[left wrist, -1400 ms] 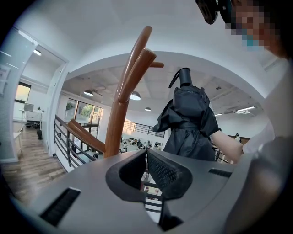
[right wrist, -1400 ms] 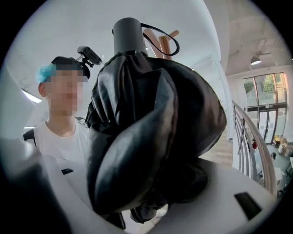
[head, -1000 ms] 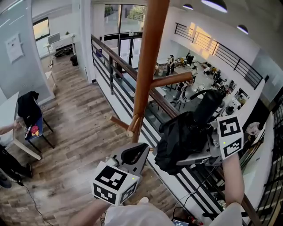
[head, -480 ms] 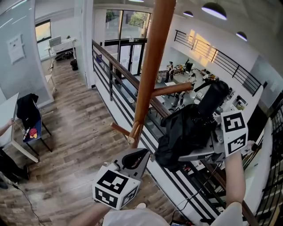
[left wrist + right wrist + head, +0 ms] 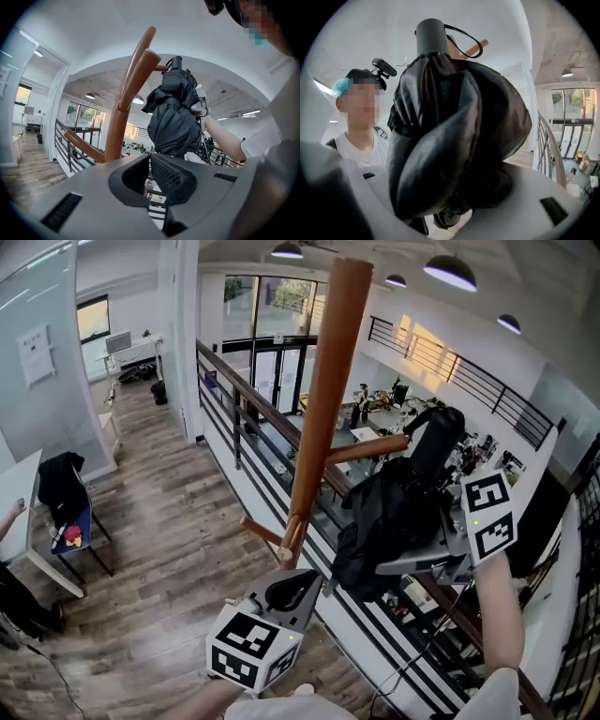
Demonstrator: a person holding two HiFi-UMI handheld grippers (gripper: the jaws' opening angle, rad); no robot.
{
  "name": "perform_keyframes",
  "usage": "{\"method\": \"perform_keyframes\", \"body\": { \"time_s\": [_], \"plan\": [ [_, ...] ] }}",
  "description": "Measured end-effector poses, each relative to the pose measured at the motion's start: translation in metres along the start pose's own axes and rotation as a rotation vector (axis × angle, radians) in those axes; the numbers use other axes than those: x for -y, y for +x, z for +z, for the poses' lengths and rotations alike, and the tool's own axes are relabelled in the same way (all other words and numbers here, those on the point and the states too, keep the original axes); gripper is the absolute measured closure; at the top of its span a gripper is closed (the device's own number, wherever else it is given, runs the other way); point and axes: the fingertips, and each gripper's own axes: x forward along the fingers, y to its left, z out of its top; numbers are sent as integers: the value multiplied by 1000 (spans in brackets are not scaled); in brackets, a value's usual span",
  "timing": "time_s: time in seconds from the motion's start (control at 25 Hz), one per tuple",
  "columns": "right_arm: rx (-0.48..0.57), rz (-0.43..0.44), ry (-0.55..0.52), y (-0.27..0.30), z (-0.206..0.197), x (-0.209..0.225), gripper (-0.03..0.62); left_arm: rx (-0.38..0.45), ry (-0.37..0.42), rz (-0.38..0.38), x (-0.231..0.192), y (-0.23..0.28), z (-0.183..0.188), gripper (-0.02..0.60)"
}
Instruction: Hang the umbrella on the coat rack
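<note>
The wooden coat rack (image 5: 323,390) stands in the middle of the head view, with one peg (image 5: 370,448) reaching right and a lower peg (image 5: 262,531) reaching left. My right gripper (image 5: 441,559) is shut on a folded black umbrella (image 5: 394,512), held upright to the right of the pole. The umbrella's handle (image 5: 433,442) and its strap (image 5: 464,40) sit by the right peg's tip. In the right gripper view the umbrella (image 5: 454,140) hides the jaws. My left gripper (image 5: 281,601) hangs low by the pole, shut on nothing, its tips (image 5: 151,157) pointing up at the pole (image 5: 129,93).
A railing (image 5: 253,390) with a wooden top runs behind the rack, with a lower floor beyond it. Wooden flooring (image 5: 159,521) spreads to the left. At the far left a chair draped in a black jacket (image 5: 61,479) stands by a table.
My right gripper has lifted the umbrella and brought it closer to the pole, so its handle now sits by the right peg's tip. The left gripper has barely moved.
</note>
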Motion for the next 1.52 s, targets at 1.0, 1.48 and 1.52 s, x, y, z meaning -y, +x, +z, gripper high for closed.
{"method": "perform_keyframes", "body": {
  "time_s": [1.0,1.48,1.52],
  "plan": [
    [-39,-17,37,18,-34,-5,304,-27,-34,-28,-2,0,-18,552],
    [-19,-9,74,20,-48,-1,304,-30,-35,-26,1,4,-17,552],
    [-15,-8,78,21,-49,-1,304,-31,-35,-26,1,3,-17,552]
  ]
}}
